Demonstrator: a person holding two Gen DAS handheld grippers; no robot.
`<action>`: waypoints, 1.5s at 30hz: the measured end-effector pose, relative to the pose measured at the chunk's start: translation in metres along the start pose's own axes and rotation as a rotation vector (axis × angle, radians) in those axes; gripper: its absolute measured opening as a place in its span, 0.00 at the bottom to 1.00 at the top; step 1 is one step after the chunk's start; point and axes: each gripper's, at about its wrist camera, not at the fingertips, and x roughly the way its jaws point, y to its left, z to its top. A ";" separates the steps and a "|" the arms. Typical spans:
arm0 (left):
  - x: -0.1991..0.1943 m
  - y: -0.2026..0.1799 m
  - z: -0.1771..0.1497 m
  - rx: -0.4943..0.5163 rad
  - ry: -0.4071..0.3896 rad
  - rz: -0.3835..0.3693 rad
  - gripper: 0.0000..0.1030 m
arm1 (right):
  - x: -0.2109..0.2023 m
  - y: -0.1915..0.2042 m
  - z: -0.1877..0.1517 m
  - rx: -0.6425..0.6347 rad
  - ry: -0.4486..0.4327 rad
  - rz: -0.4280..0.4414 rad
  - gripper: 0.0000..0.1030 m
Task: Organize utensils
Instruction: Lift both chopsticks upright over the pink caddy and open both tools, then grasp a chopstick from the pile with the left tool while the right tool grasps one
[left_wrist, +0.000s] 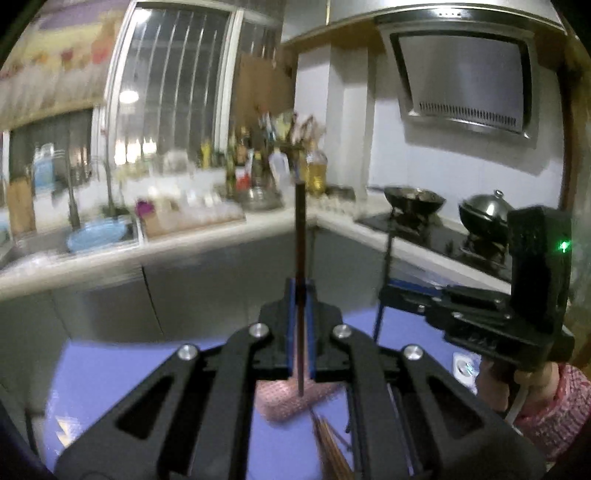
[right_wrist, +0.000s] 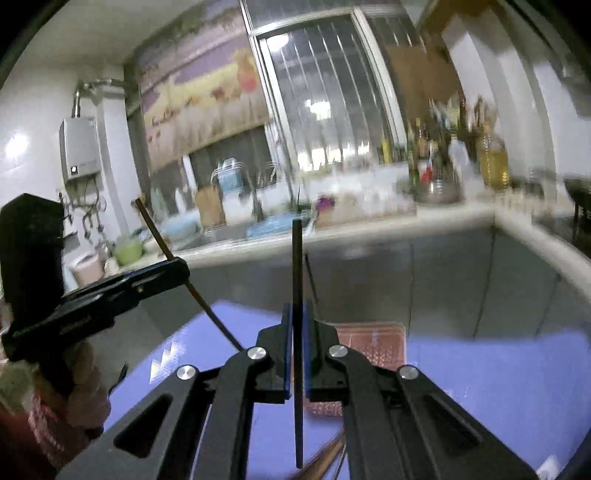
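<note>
While both grippers hang above the purple table, each has one chopstick pinched upright in its jaws.

Left gripper (left_wrist: 300, 325): jaws fully closed on a dark chopstick (left_wrist: 301, 236); the stick stands nearly vertical, its top toward 12 o'clock in the left wrist view and its lower end poking out below the blue pads.

Right gripper (right_wrist: 295, 343): jaws fully closed on a second dark chopstick (right_wrist: 296, 280), also near vertical, its long lower end reaching toward 6 o'clock in the right wrist view.

Loose chopsticks (left_wrist: 327, 443): a brown bundle lying on the table, at 6 o'clock below the left gripper, partly hidden and blurred.

Pink mat (right_wrist: 373, 339): flat on the table (right_wrist: 480, 387), just behind the right gripper's pads, toward 1 o'clock.

Hands: a hand in a pink patterned sleeve (left_wrist: 554, 413) grips the right gripper's handle, at 4 o'clock in the left wrist view.

Background: a kitchen counter (left_wrist: 155, 251) with a sink and bottles, blurred.
</note>
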 end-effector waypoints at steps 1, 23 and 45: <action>0.007 0.001 0.010 0.019 -0.003 0.018 0.04 | 0.010 -0.001 0.009 -0.011 -0.015 -0.012 0.05; 0.105 0.043 -0.065 -0.100 0.266 0.164 0.31 | 0.099 -0.041 -0.041 0.113 0.132 -0.067 0.35; 0.052 -0.037 -0.283 -0.096 0.669 -0.012 0.17 | 0.009 0.006 -0.294 0.014 0.608 -0.194 0.20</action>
